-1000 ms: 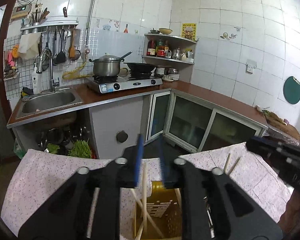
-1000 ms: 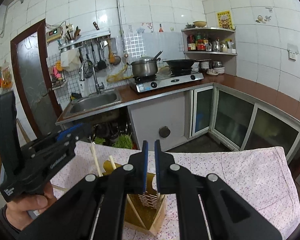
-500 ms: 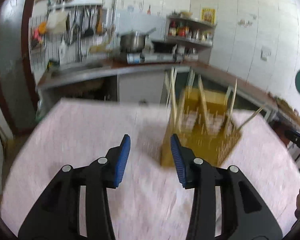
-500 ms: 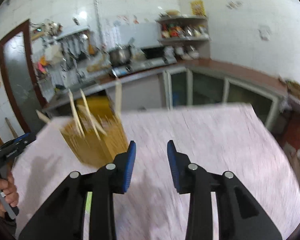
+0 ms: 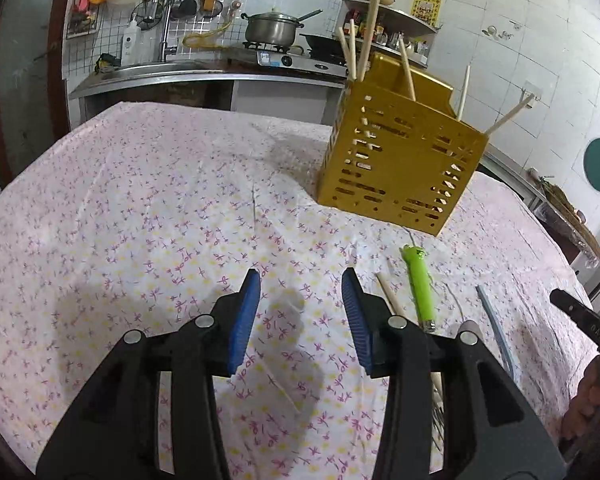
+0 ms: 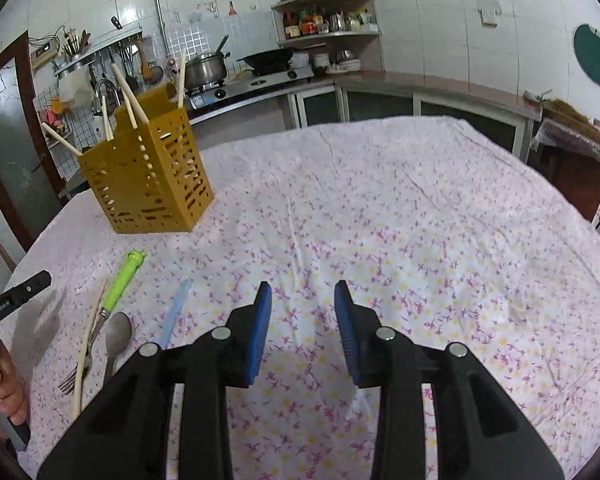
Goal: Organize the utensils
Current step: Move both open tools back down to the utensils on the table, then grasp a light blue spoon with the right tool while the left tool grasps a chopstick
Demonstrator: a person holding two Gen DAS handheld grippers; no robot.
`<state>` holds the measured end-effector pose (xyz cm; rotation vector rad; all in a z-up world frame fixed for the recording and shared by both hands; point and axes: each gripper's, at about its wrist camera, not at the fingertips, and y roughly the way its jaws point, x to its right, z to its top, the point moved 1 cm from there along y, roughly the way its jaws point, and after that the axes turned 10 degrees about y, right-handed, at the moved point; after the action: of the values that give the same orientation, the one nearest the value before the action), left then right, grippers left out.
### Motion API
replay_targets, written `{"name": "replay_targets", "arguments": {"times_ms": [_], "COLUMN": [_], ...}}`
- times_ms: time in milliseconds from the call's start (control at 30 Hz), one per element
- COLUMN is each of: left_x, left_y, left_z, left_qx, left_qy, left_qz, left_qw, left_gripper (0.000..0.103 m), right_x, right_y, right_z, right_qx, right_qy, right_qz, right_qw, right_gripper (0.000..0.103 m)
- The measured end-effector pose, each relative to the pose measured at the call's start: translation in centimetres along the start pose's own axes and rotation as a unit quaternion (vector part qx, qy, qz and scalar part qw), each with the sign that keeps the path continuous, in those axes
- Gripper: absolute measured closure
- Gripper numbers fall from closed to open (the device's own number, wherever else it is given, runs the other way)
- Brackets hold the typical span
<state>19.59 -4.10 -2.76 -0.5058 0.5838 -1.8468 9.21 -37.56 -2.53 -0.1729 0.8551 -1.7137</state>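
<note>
A yellow slotted utensil holder (image 5: 400,160) (image 6: 148,176) stands on the flowered tablecloth with several wooden chopsticks (image 5: 362,46) (image 6: 128,96) sticking out of it. In front of it on the cloth lie a green-handled fork (image 5: 420,284) (image 6: 120,280), a metal spoon (image 6: 116,336), a blue-handled utensil (image 5: 496,328) (image 6: 174,312) and a loose chopstick (image 5: 388,292) (image 6: 84,352). My left gripper (image 5: 300,276) hovers low over bare cloth just left of these, open and empty. My right gripper (image 6: 303,286) is open and empty too, to the right of the utensils.
The tablecloth (image 6: 420,220) covers a table with its far edge near the kitchen counter (image 5: 204,76). A hand (image 6: 4,380) holds the left gripper's handle at the left edge of the right wrist view. Sink, stove and pots stand behind.
Both grippers have come down from above the holder to low over the cloth. Both pairs of jaws have opened; the chopstick seen between the left fingers is gone from them.
</note>
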Motion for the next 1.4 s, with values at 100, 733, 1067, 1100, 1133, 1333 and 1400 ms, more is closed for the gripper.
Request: {"name": "replay_targets", "arguments": {"times_ms": [100,733,1067,1100,1133,1333,1400], "left_x": [1.2,7.1,6.4,6.0,5.5,3.3,3.6], "left_y": [0.4,7.3,6.8,6.8,6.8,6.1,5.9], "left_z": [0.4,2.1,2.1,1.9,1.8,1.6,1.9], "left_qx": [-0.016,-0.150,-0.139,-0.140,-0.140,-0.134,-0.131], "left_qy": [0.020,0.056,0.112,0.113,0.108,0.065,0.067], "left_qz": [-0.006,-0.030,-0.027,-0.035,-0.046,-0.088,-0.094], "left_qw": [0.9997,0.9866,0.9835,0.9831,0.9831,0.9848,0.9846], "left_gripper": [0.062,0.063,0.103,0.103,0.103,0.103,0.103], "right_x": [-2.1,-9.4,-11.7,-12.0,-12.2,-12.4,-12.6], "right_y": [-0.6,1.1,2.6,2.8,3.0,4.2,4.3], "right_z": [-0.4,-2.0,-3.7,-3.8,-4.0,-4.2,-4.3], "right_qx": [-0.014,-0.093,-0.147,-0.148,-0.150,-0.160,-0.157], "right_qy": [-0.020,-0.080,-0.091,-0.095,-0.100,-0.091,-0.099], "right_qz": [0.026,0.051,0.075,0.073,0.068,0.063,0.066], "right_qw": [0.999,0.991,0.982,0.982,0.981,0.981,0.980], "right_gripper": [0.069,0.069,0.069,0.069,0.069,0.072,0.090]}}
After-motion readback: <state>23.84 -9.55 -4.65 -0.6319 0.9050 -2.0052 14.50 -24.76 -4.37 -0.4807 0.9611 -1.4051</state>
